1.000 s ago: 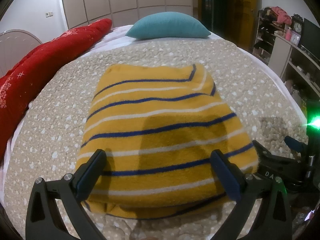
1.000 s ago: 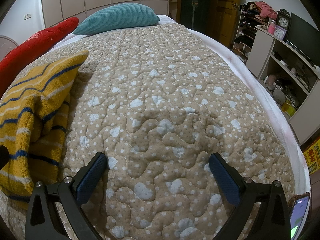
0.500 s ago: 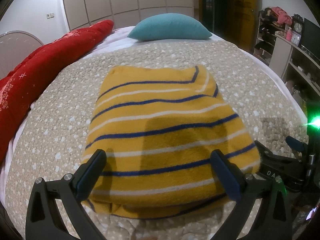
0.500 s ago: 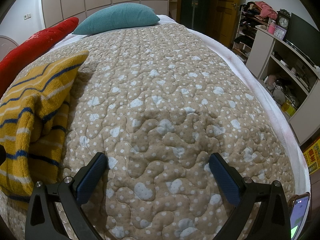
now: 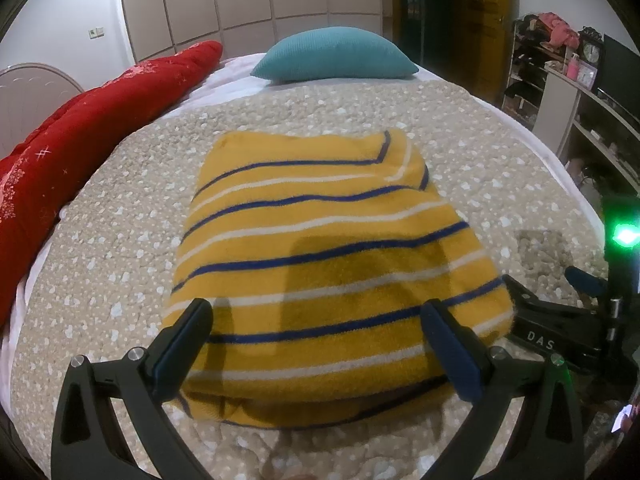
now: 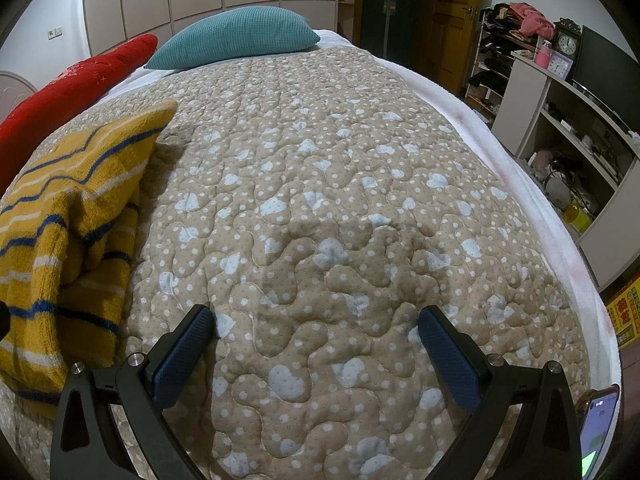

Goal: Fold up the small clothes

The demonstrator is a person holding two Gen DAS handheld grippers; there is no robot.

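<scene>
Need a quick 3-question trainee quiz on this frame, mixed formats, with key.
1. True or false: the left gripper is shut on the yellow striped sweater.
2. Multiple choice: what lies between the open fingers of the right gripper? A) the sweater B) bare quilted bedspread C) the teal pillow
3. Fill in: in the right wrist view, the sweater lies to the gripper's ____ side.

Key: 1 false, its jaws are wide open with the folded sweater lying flat beyond them; 2 B; 3 left.
</scene>
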